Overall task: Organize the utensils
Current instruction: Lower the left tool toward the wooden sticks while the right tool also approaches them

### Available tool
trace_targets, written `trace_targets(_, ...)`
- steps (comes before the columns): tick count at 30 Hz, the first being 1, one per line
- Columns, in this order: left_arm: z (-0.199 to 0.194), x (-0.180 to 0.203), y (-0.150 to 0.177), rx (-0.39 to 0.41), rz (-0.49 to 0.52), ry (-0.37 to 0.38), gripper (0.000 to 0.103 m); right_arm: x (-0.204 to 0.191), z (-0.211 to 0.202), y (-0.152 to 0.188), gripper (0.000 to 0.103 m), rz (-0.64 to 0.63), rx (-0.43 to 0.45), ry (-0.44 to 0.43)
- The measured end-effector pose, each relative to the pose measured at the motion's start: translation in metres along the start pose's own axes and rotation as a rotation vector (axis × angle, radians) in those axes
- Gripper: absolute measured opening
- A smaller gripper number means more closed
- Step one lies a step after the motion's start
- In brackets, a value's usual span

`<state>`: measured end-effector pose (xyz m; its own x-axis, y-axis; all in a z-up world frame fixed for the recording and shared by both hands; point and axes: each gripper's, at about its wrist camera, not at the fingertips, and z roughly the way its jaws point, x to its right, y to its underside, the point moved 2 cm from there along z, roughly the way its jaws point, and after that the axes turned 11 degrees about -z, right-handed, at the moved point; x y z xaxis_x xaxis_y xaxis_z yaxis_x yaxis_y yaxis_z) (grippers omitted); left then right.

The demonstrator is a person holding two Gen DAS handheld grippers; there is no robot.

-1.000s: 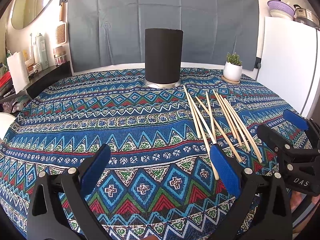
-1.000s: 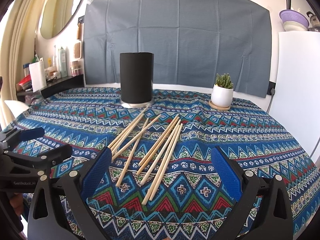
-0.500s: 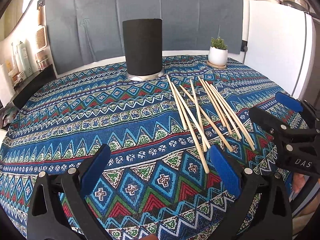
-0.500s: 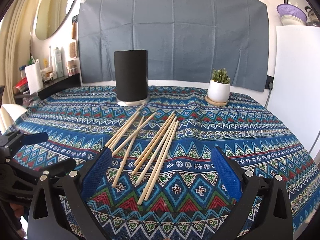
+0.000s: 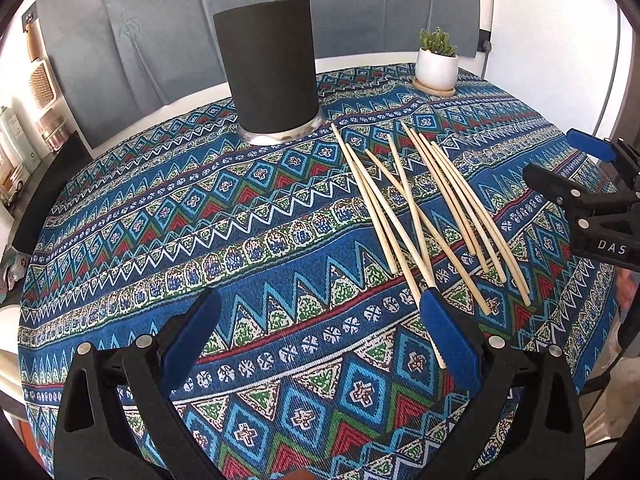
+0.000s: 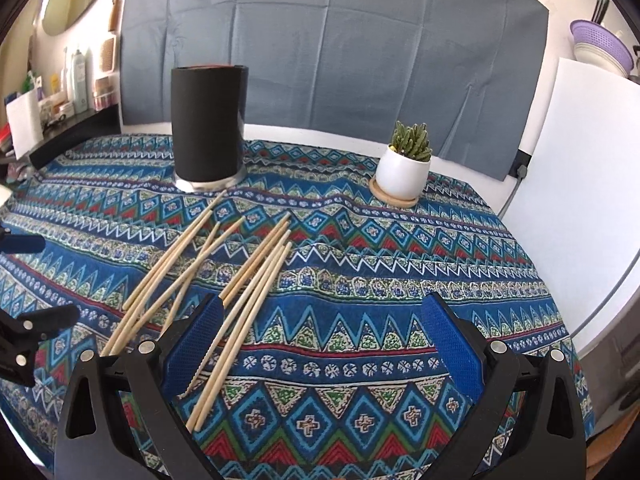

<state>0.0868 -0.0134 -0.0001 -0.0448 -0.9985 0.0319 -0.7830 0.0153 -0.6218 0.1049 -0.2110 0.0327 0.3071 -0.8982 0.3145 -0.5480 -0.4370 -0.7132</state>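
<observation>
Left gripper [image 5: 320,312]: nearest in the left wrist view, its blue-padded fingers [image 5: 448,336] were spread wide with nothing between them, hanging over the tablecloth [image 5: 240,216]; the pad at 4 o'clock overlapped the near end of one chopstick.
Right gripper [image 6: 320,320]: fingers [image 6: 452,340] also parted and empty — the pad at 8 o'clock sat over the near ends of several sticks, though whether it touched them could not be told.
Chopsticks [image 5: 424,208]: a loose bundle of pale wooden sticks lay flat on the cloth, some crossing, fanning from the near edge toward 12 o'clock; in the right wrist view the bundle [image 6: 224,280] ran from 7 o'clock up toward the holder.
Other gripper in view: the right gripper showed at 3 o'clock of the left wrist view [image 5: 576,176], just beside the sticks.
Holder [image 5: 268,68]: a black cylinder on a silvery base stood upright beyond the sticks, the far tip of one stick close to its base.
Potted plant [image 6: 404,168]: a small succulent in a white pot on a wooden coaster, at 1 o'clock, well apart from the sticks.
Backdrop [image 6: 332,48]: a grey cloth hung behind the table — farthest of all.
</observation>
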Motion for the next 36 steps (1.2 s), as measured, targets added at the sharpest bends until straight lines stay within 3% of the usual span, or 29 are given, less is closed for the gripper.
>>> trace_targets(10,0.043,-0.008,-0.029,-0.172,0.021,-0.007,0.097,-0.001,0.043,-0.008,0.095,-0.055,-0.15,-0.069)
trace_targets(19,0.071,-0.011,-0.047,-0.288,0.019,0.012,0.097,0.004,0.073,-0.007,0.095,-0.009,-0.269,-0.167)
trace_targets(28,0.091,-0.01,-0.056,-0.328,0.0,0.02,0.097,0.006,0.088,-0.007,0.095,-0.02,-0.312,-0.163)
trace_targets(36,0.097,-0.002,-0.066,-0.335,-0.013,0.036,0.097,0.01,0.096,-0.005,0.095,0.042,-0.345,-0.215)
